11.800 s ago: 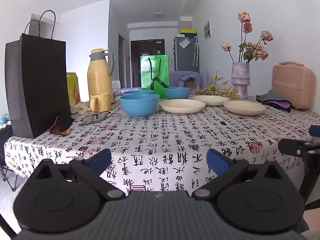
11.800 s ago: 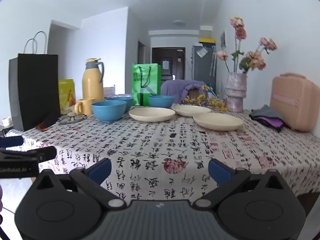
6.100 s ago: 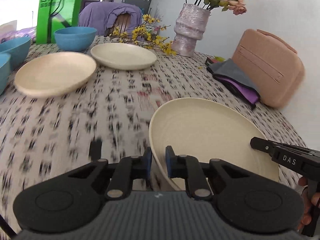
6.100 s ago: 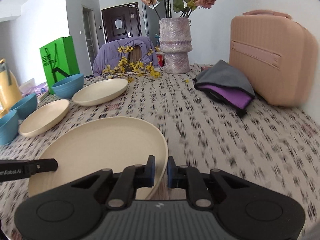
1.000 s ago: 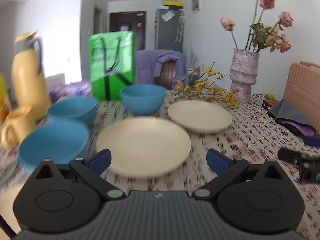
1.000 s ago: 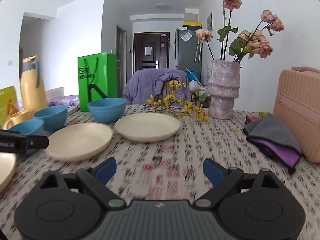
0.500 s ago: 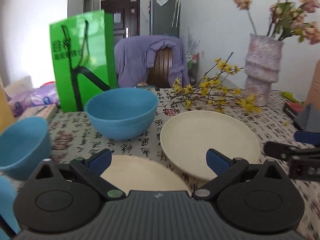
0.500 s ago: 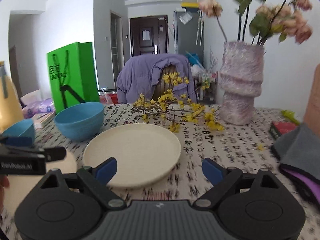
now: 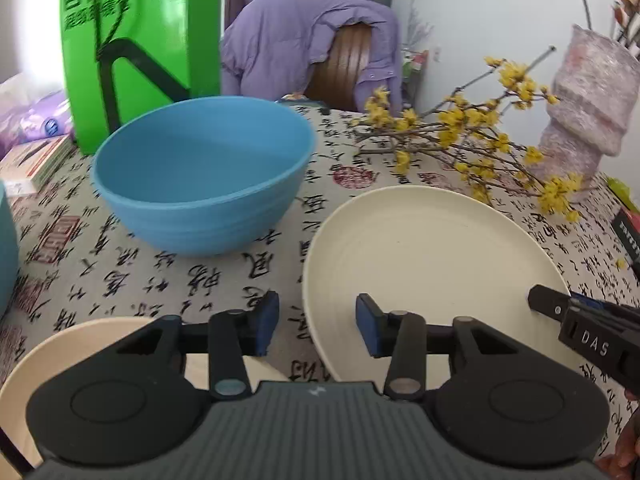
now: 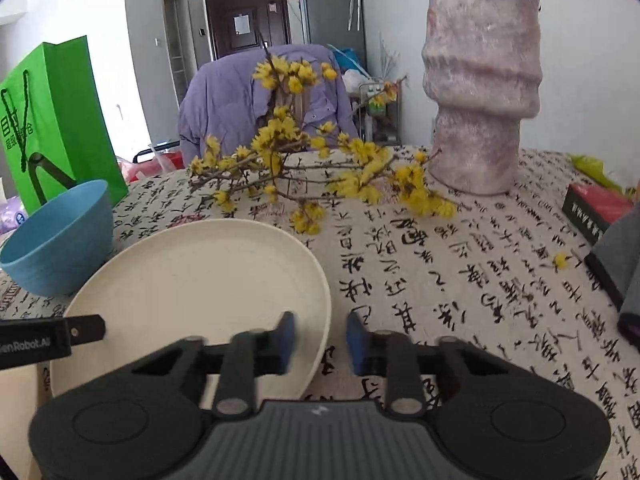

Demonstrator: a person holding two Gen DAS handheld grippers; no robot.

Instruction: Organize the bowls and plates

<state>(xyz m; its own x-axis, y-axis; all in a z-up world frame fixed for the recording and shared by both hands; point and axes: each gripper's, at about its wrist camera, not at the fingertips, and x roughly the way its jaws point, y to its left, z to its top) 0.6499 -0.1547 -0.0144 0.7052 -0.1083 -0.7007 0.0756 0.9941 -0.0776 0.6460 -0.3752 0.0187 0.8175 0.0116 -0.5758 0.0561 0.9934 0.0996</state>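
Note:
A cream plate [image 9: 432, 264] lies on the patterned tablecloth, right of a blue bowl [image 9: 200, 172]. My left gripper [image 9: 317, 325] straddles the plate's left rim. Its jaws are closing, and a gap still shows on each side of the rim. In the right wrist view the same cream plate [image 10: 200, 280] has its right rim between the fingers of my right gripper [image 10: 320, 338], whose jaws are also closing without pressing on it. The blue bowl [image 10: 60, 240] sits just left of the plate. A second cream plate [image 9: 80, 344] lies at the lower left, partly hidden by the left gripper.
Yellow flower branches [image 10: 320, 176] lie just behind the plate, beside a pink-grey vase [image 10: 480, 100]. A green paper bag [image 9: 132, 40] stands behind the bowl. A dark box [image 10: 596, 208] and grey cloth [image 10: 624, 264] lie right. Another blue bowl [image 9: 6, 248] shows at the left edge.
Both grippers moved forward and down to the far cream plate, one at each side of it. Their jaws went from wide apart to narrow around its rim.

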